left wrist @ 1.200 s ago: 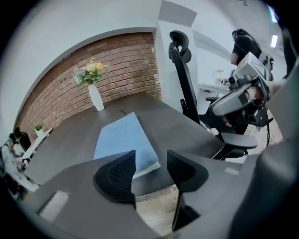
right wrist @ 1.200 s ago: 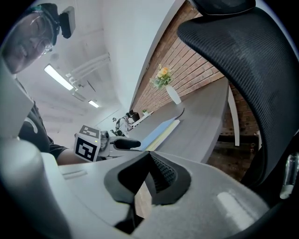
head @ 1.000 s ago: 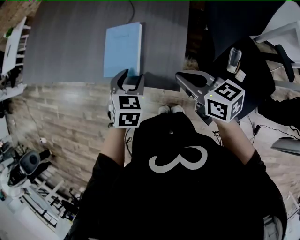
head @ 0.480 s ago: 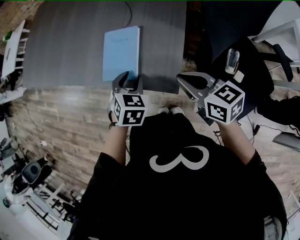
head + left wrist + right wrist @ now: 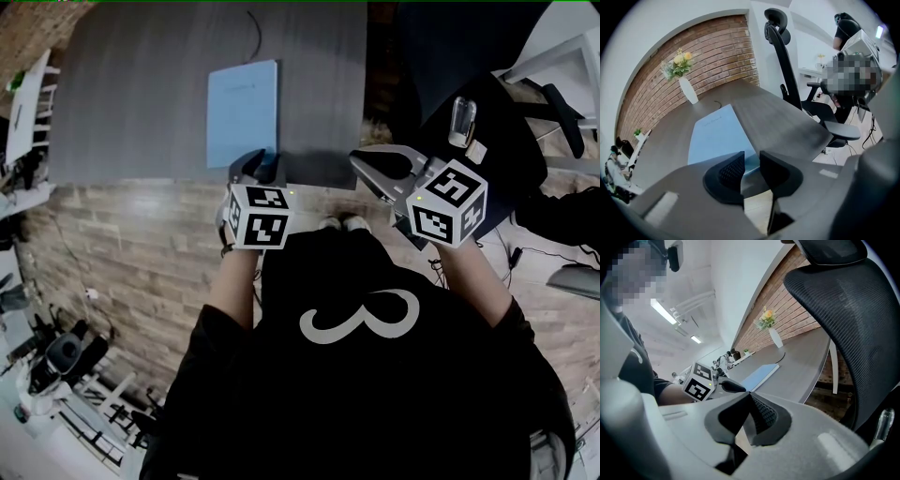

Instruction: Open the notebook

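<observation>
The light-blue notebook (image 5: 242,112) lies closed and flat on the grey table (image 5: 131,94), close to its near edge. My left gripper (image 5: 262,167) points down at the notebook's near right corner. In the left gripper view the left gripper (image 5: 751,164) has just been closing its jaws; a narrow gap remains, the notebook (image 5: 717,136) corner shows in it, and the pads do not press on it. My right gripper (image 5: 359,159) hangs off the table's near right corner. Its jaws meet at the tips with nothing between them in the right gripper view (image 5: 749,395), where the notebook (image 5: 759,376) lies farther off.
A black office chair (image 5: 450,47) stands right of the table, tall in the left gripper view (image 5: 780,56) and close in the right gripper view (image 5: 843,301). A white vase of flowers (image 5: 686,89) stands at the table's far end. A thin cable (image 5: 255,23) lies beyond the notebook.
The left gripper's jaws have narrowed from wide apart to a small gap, and it has edged onto the notebook's near corner. The right gripper has stayed put.
</observation>
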{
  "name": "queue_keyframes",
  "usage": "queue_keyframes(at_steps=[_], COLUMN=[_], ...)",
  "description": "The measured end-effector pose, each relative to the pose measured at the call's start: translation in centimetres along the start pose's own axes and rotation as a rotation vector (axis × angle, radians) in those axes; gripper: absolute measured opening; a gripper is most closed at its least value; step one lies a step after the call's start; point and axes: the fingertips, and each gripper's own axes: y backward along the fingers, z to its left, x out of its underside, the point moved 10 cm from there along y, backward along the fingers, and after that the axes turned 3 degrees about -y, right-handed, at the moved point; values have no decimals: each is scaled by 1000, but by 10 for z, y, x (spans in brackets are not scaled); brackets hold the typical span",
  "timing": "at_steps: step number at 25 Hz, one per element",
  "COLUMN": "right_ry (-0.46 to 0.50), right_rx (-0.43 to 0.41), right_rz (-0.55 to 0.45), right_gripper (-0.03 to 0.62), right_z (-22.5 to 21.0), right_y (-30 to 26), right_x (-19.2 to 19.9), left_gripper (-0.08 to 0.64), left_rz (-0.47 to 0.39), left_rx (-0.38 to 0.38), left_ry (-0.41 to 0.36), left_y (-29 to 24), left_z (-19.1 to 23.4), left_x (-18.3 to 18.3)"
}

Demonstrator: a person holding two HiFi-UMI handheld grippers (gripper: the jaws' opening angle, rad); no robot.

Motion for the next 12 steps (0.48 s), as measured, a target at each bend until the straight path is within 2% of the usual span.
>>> queue_keyframes(at_steps=[3,6,12], right_ry=[-4,-6,-7], right_rx=[1,-2,-11], right_rz=[-5,-8,-11], right_gripper=[2,2,0], right_z=[0,0,1], right_y=[0,0,-3], right_x=[-1,-2,-2], left_gripper=[104,52,38], left_rz=[-6,-13,-18], left_rx=[17,32,50], left_ry=[8,27,60], left_y=[0,3,7], left_z=[0,0,4], left_x=[-2,-4,-6])
